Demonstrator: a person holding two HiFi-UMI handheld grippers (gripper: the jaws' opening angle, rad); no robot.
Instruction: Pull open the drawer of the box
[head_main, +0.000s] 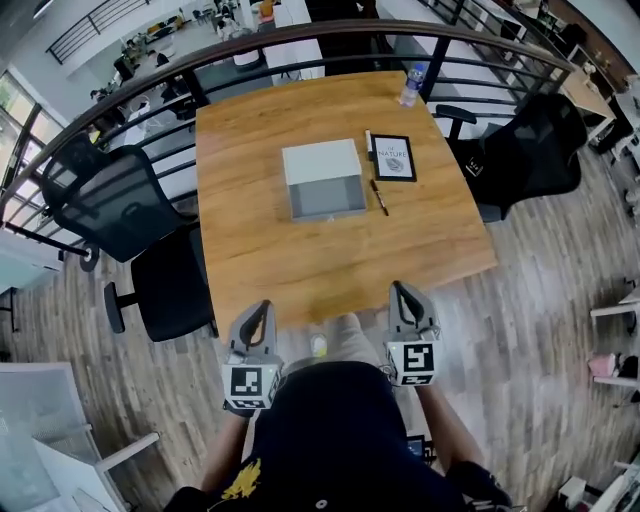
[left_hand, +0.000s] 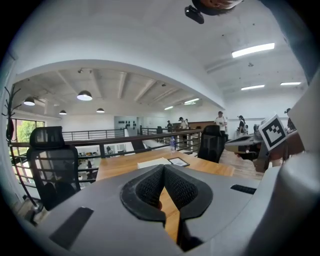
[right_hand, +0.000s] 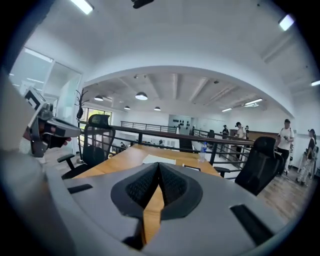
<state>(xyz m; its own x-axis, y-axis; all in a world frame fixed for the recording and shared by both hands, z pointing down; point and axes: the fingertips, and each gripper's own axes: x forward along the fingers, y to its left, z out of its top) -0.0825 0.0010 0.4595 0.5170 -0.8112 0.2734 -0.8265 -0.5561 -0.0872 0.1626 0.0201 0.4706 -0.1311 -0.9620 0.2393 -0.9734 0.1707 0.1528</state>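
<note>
Two grippers poised, a drawer yet to be touched: the left gripper (head_main: 262, 308) and the right gripper (head_main: 400, 289) hover at the near edge of the tabletop (head_main: 300, 262), both pointing out across it; the jaws of each are pressed together at the tips and hold nothing, with only bare wood showing through the gap behind them. The white box (head_main: 320, 165) sits well ahead of both pairs of jaws, roughly midway between the lines they point along and well apart from either. A grey panel shows on its near side; whether that is the drawer front or a drawer already drawn out cannot be told from here. Judged by the gap, the work appears to lie ahead: reach the box, take hold of the drawer, pull it towards the person.

Counted on the tabletop: one box; one framed card (head_main: 392, 157) just to the right of it; one pen (head_main: 379, 197) beside the box's right edge; one water bottle (head_main: 411, 85) at the far edge, beyond the jaws' right side; two grippers in all.
</note>
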